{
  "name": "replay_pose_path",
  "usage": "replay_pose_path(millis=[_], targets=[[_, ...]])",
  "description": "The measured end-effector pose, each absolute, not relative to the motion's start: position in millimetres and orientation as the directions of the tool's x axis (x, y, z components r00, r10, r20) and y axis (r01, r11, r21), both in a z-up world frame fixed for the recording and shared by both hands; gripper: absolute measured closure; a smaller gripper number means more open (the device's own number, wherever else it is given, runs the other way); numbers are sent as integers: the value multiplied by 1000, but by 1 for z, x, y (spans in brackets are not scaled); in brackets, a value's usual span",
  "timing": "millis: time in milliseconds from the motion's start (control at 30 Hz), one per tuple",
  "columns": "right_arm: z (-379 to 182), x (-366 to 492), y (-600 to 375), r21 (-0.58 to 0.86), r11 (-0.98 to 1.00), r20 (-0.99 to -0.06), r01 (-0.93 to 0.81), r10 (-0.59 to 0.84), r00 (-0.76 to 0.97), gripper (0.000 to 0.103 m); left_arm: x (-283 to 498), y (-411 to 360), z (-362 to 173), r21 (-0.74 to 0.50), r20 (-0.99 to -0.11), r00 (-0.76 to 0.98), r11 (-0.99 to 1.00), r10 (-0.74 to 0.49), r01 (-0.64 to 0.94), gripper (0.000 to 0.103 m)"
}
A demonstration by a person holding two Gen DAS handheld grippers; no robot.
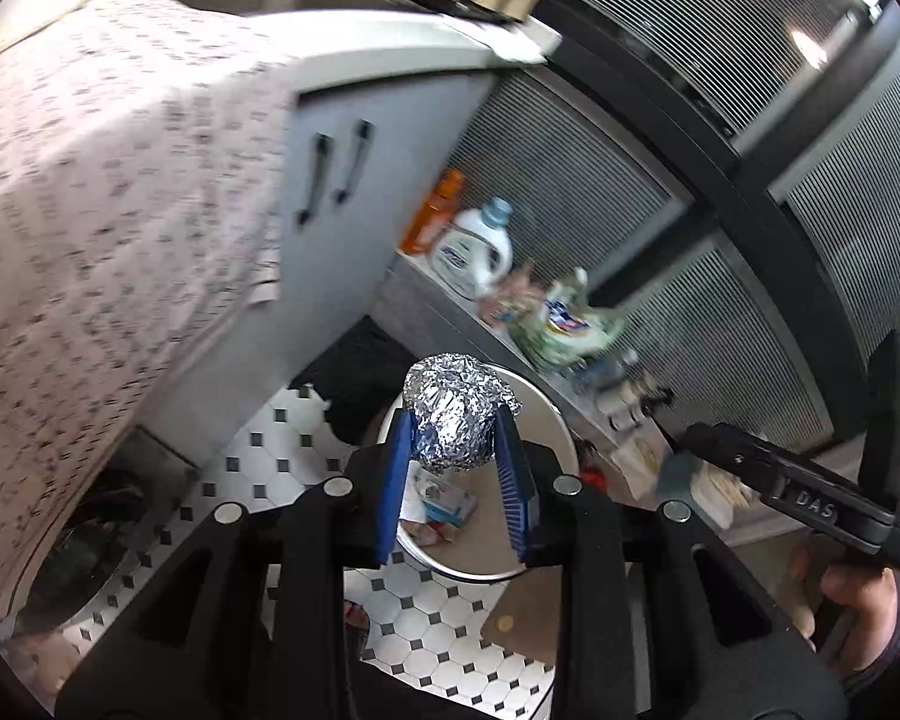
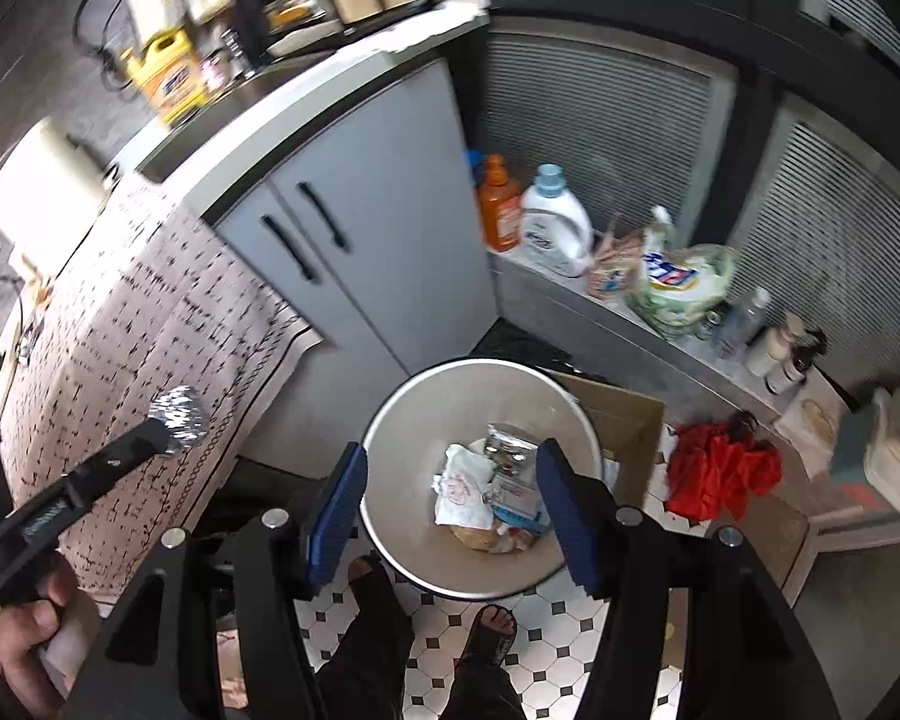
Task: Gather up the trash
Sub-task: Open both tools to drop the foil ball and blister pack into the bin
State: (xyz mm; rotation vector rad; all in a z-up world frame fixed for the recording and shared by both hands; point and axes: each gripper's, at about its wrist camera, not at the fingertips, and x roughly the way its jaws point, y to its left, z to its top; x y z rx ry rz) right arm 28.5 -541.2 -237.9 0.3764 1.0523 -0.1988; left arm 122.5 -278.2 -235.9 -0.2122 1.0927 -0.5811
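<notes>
Left gripper [image 1: 456, 462]: clamped on the foil ball [image 1: 457, 420], over the bin [image 1: 546, 420] (ready to drop).
Right gripper [image 2: 450, 510]: jaws spread, empty, above the bin.

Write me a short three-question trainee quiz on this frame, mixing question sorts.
1. True or false: the left hand-held gripper is shut on the foil ball.
2. The right hand-held gripper is: A) open, B) shut on paper, C) shut on foil.
3. Fill in: wrappers already lie inside the round ___.

Key: 1 true; 2 A; 3 bin.
</notes>
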Motion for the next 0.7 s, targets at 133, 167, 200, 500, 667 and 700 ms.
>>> replay_pose_path(millis=[133,167,200,500,667,700], targets=[[-232,7,-557,204,902,-873,380,-8,488,45,120,-308,-243,-455,-773,269,798,-574,395,75],[-231,2,-560,205,897,-873,392,-14,487,45,119,-314,-244,-461,-772,255,789,-582,406,74],[-230,-3,-563,205,893,-873,400,-19,488,45,119,-322,-246,-466,-772,237,780,-589,418,74],[-220,-30,-584,193,860,-866,472,-76,493,45,115,-358,-241,-538,-727,153,693,-670,479,26],[-219,-23,-575,212,866,-860,454,-55,507,45,123,-334,-228,-515,-733,201,723,-650,461,23],[-218,-20,-572,216,869,-858,445,-48,511,45,125,-326,-224,-509,-732,219,732,-645,453,23]])
